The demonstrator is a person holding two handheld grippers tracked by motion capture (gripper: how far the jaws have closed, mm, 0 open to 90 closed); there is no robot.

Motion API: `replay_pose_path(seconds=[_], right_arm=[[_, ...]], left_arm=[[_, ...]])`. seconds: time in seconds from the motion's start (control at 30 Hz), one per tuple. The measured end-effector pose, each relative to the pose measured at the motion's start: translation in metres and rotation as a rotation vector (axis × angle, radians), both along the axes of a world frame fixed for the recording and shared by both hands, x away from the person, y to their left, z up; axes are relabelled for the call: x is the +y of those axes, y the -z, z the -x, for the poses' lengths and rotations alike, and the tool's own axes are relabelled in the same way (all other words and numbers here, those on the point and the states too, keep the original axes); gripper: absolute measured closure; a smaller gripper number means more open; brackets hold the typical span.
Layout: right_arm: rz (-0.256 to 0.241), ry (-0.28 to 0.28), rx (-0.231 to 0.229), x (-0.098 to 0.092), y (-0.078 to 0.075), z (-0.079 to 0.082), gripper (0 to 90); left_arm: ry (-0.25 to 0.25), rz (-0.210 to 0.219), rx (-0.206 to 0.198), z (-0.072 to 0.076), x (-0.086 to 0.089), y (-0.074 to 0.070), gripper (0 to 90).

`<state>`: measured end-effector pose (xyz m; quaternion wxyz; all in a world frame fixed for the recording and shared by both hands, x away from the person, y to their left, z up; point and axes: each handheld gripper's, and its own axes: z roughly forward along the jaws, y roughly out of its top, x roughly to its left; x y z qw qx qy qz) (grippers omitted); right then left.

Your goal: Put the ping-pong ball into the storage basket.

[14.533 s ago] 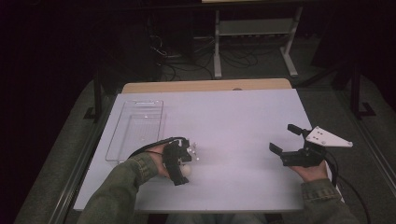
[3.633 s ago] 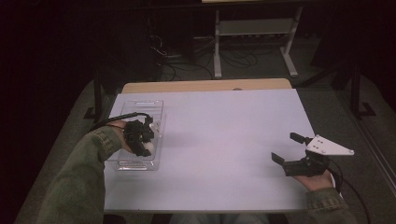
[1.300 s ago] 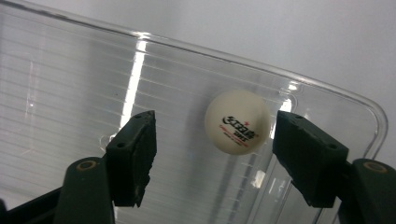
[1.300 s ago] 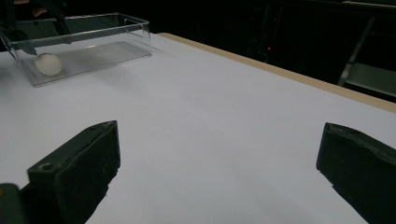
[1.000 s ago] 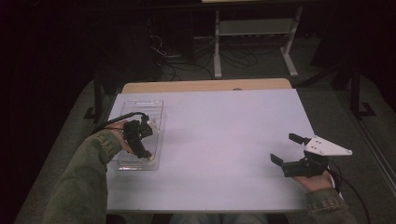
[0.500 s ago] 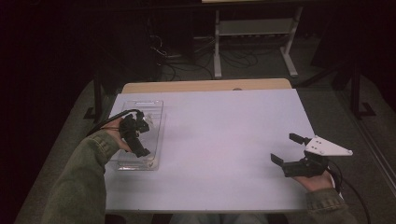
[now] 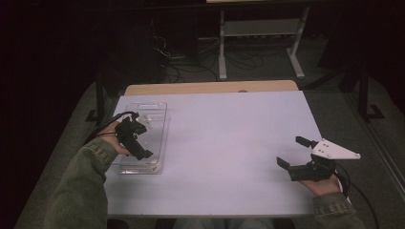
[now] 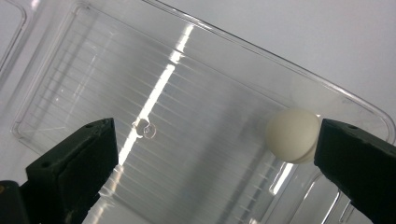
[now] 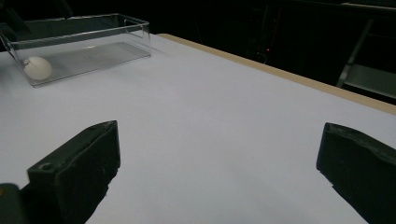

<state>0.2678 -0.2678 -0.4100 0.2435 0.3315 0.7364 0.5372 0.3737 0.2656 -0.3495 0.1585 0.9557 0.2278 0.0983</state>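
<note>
Left gripper [image 8: 210,154] hung wide open over the clear tray [image 8: 327,88], white ball [image 8: 292,135] beside its right jaw; right gripper [image 9: 219,172] gaped empty above the counter [image 9: 224,107].

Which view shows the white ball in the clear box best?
The left gripper view: the ball is large and sharp, lying at one end of the clear box. The right gripper view shows it small and far off, through the box wall. In the high view it is only a pale blur at the box's near end.
</note>
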Motion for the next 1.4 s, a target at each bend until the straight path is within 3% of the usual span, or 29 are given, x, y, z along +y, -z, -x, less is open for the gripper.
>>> replay_pose_path(seconds=[0.17, 0.5, 0.67, 0.83, 1.23, 1.4], right_arm=[[0.000, 0.000, 0.000, 0.000, 0.000, 0.000, 0.0], [0.000, -0.001, 0.000, 0.000, 0.000, -0.001, 0.0], [0.001, -0.001, 0.000, 0.001, 0.000, 0.000, 0.0], [-0.001, 0.000, 0.000, 0.000, 0.000, -0.001, 0.0], [-0.004, 0.002, -0.003, 0.000, 0.000, 0.000, 0.0], [-0.005, 0.002, -0.002, 0.000, 0.000, 0.000, 0.0]], left_arm=[[-0.029, 0.044, -0.013, 0.003, 0.006, 0.002, 0.0], [-0.077, 0.112, -0.110, 0.010, 0.016, -0.006, 0.0], [-0.101, 0.167, -0.160, 0.014, 0.018, -0.005, 0.0], [-0.114, 0.178, -0.195, 0.019, 0.017, -0.005, 0.0], [-0.166, 0.262, -0.283, 0.030, 0.018, -0.006, 0.0], [-0.186, 0.274, -0.300, 0.031, 0.016, -0.004, 0.0]])
